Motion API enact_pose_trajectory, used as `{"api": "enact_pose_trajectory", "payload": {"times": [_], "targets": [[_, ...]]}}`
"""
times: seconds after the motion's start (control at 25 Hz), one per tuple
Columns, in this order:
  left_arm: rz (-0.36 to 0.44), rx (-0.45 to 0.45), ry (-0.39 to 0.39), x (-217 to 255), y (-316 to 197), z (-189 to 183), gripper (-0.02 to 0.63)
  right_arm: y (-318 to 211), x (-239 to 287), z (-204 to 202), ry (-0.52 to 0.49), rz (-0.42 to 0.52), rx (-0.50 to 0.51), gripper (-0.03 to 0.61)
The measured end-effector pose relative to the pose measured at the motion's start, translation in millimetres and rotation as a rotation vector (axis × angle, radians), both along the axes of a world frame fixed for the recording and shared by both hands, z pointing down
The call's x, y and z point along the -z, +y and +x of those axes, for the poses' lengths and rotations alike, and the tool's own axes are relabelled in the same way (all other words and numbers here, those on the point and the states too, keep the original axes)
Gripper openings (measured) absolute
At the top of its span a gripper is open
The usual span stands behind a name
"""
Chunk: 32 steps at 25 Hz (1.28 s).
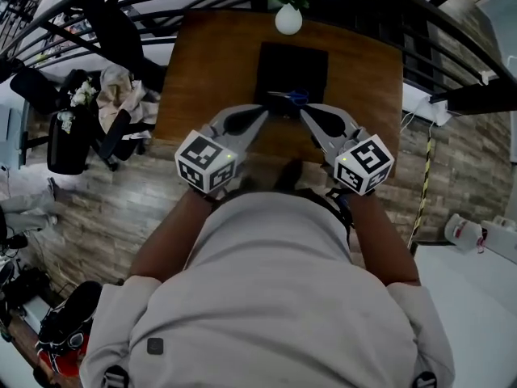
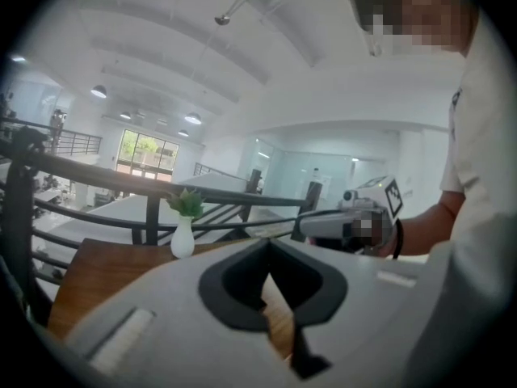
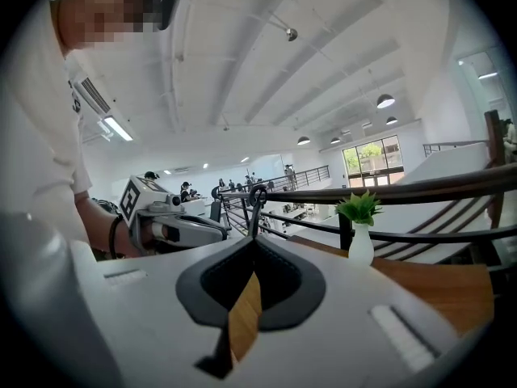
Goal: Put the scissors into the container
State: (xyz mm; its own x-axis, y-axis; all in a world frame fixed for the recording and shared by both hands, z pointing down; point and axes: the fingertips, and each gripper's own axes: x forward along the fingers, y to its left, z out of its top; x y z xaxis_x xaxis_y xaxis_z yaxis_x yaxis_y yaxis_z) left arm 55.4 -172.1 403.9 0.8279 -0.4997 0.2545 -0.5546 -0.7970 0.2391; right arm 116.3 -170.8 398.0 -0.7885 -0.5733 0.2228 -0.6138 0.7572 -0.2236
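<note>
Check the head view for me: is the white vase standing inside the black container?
No, the white vase stands on the wooden table at its far edge, beyond the black container, not in it.

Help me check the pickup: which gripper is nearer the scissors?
Right. The right gripper has the scissors at its closed tips, seemingly pinched there. The left gripper sits to their left, shut, not touching them.

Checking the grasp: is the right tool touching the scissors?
Touching. The right gripper view shows the right tool shut on the scissors, their handle loop rising from its tips.
</note>
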Motion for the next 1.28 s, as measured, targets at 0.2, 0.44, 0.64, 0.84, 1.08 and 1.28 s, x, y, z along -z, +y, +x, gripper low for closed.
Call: {"api": "enact_pose_trajectory", "payload": {"times": [0.2,0.44,0.64,0.84,1.08,1.28], "targets": [[0.021,-0.050,0.003,6.4,27.0,-39.1,0.003,24.6,3.1,-32.4,0.004,0.015,-0.047,0.006],[0.034,-0.103,0.020,9.2,57.1,-61.9,0.003,55.0,3.4,-51.7,0.015,0.015,-0.109,0.007],[0.036,-0.150,0.025,11.6,80.6,-66.4,0.003,81.0,3.6,-51.4,0.009,0.009,-0.158,0.006],[0.042,-0.161,0.035,19.1,97.3,-53.6,0.003,100.5,7.7,-35.2,0.016,0.014,-0.172,0.006],[0.047,-0.124,0.044,29.7,113.8,-24.1,0.003,124.1,9.7,-4.7,0.010,0.007,-0.168,0.006],[0.028,-0.091,0.052,23.6,134.4,10.9,0.003,151.2,4.2,23.4,0.003,0.001,-0.146,0.008]]}}
